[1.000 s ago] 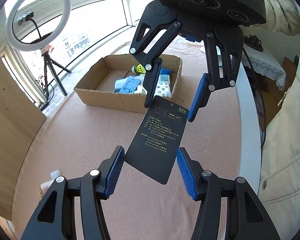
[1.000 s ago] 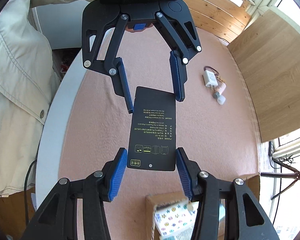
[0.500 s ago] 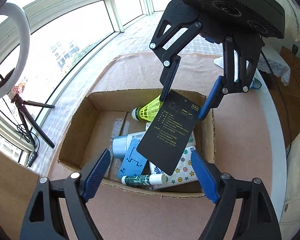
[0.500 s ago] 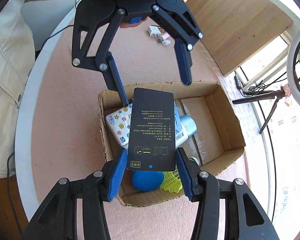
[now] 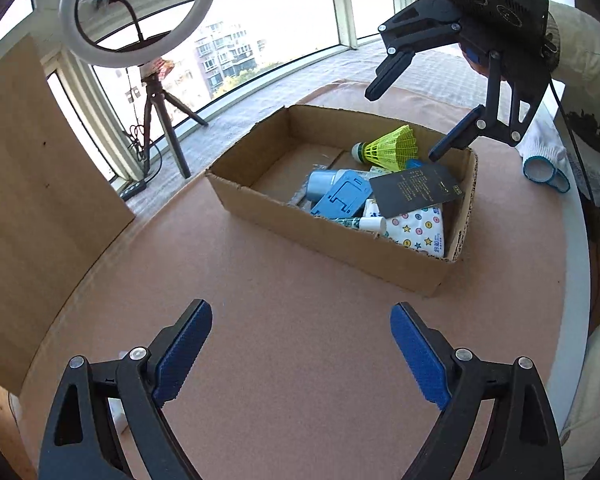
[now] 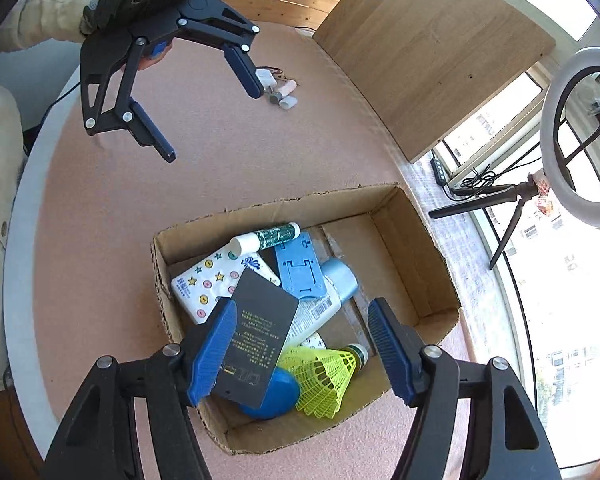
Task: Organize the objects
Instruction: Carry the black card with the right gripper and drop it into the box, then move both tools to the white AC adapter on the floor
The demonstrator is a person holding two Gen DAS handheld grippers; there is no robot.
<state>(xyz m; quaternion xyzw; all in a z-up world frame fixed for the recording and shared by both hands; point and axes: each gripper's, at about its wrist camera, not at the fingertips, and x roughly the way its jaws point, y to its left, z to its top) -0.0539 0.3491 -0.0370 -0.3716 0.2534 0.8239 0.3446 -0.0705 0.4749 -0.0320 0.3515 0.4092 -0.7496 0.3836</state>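
Note:
A black card (image 5: 416, 190) with small yellow print lies tilted in the open cardboard box (image 5: 340, 248), resting on a star-patterned tissue pack (image 5: 420, 228). In the right wrist view the card (image 6: 260, 332) rests against the inner side of one blue finger. My right gripper (image 6: 300, 312) hovers over the box's near end, its jaws opening, and no pad presses on the card. My left gripper (image 5: 300, 340) stands over bare table short of the box, jaws still opening wide with nothing between them. The left gripper (image 6: 212, 126) also shows beyond the box.
The box also holds a yellow shuttlecock (image 6: 324, 376), a blue ball (image 6: 276, 396), a blue phone stand (image 6: 300, 268), a bottle and a white-capped tube (image 6: 264, 238). A charger and small tubes (image 6: 278, 88) lie on the far table. A wooden board (image 5: 32, 200) and ring light (image 5: 136, 12) stand beside it.
The card was held between both grippers above the table, then carried over the box by the right gripper alone. Now it lies in the box, the right jaws wider, the left gripper pulled back.

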